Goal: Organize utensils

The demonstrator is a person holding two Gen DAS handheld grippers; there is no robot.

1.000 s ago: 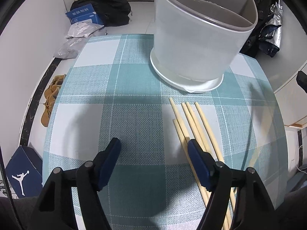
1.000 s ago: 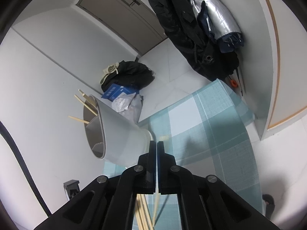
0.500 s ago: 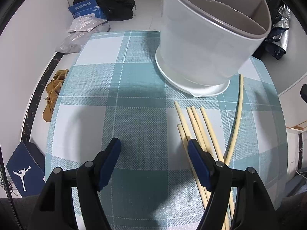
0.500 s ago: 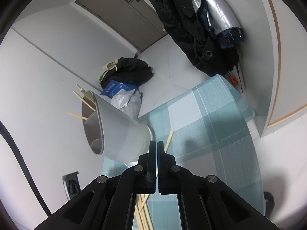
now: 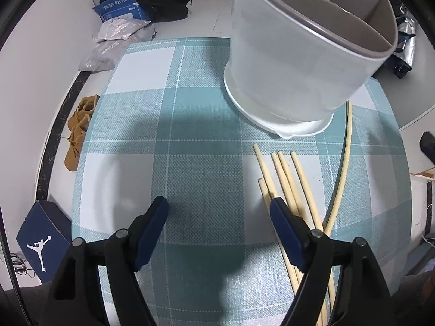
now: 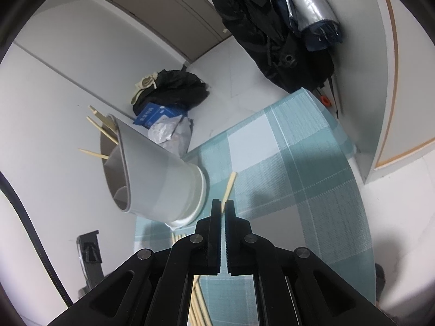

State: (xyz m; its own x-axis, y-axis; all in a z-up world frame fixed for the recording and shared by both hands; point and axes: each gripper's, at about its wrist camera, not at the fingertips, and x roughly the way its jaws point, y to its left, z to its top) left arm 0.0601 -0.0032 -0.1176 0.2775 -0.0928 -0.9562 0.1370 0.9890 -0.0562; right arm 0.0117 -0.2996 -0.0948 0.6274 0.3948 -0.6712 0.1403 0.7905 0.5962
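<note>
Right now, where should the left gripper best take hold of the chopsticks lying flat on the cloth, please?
Mid-length, from straight above, jaws straddling across the chopsticks: they lie flat, side by side, ends toward the holder. The left gripper must shift right.

bare tablecloth left, chopsticks right — holder behind

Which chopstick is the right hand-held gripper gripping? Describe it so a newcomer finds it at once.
Start at the grey utensil holder on the checked tablecloth. Beside its base lie loose chopsticks. The held chopstick is the outermost, apart from the bunch, its far tip beside the holder's base.
</note>
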